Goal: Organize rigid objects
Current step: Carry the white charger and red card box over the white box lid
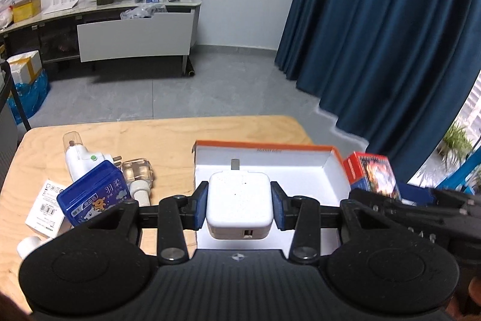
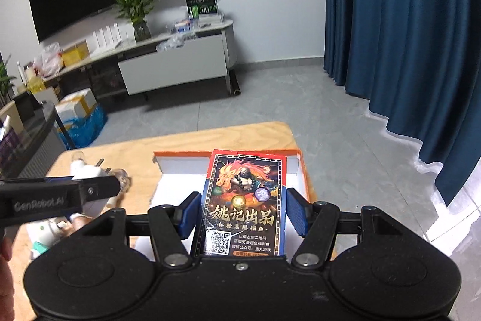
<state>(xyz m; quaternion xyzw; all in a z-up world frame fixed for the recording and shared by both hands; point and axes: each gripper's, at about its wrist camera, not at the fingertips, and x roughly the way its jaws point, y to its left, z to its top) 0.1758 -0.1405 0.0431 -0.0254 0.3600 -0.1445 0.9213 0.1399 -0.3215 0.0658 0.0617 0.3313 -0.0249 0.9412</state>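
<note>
My left gripper [image 1: 239, 205] is shut on a white USB charger [image 1: 239, 208] and holds it over the open white box with orange rim [image 1: 300, 167] on the wooden table. My right gripper [image 2: 243, 212] has its pads on both sides of a red and blue card box [image 2: 243, 200], held over the right part of the orange-rimmed box [image 2: 297, 167]; a thin gap shows at each pad. The card box also shows at the right in the left wrist view [image 1: 374, 173].
To the left of the box lie a blue case [image 1: 94, 194], a white plug-in device [image 1: 81, 161], a clear glass bottle [image 1: 138, 173] and a white carton [image 1: 46, 208]. The table's far edge [image 1: 162, 122] is close behind. Blue curtains [image 1: 390, 35] hang to the right.
</note>
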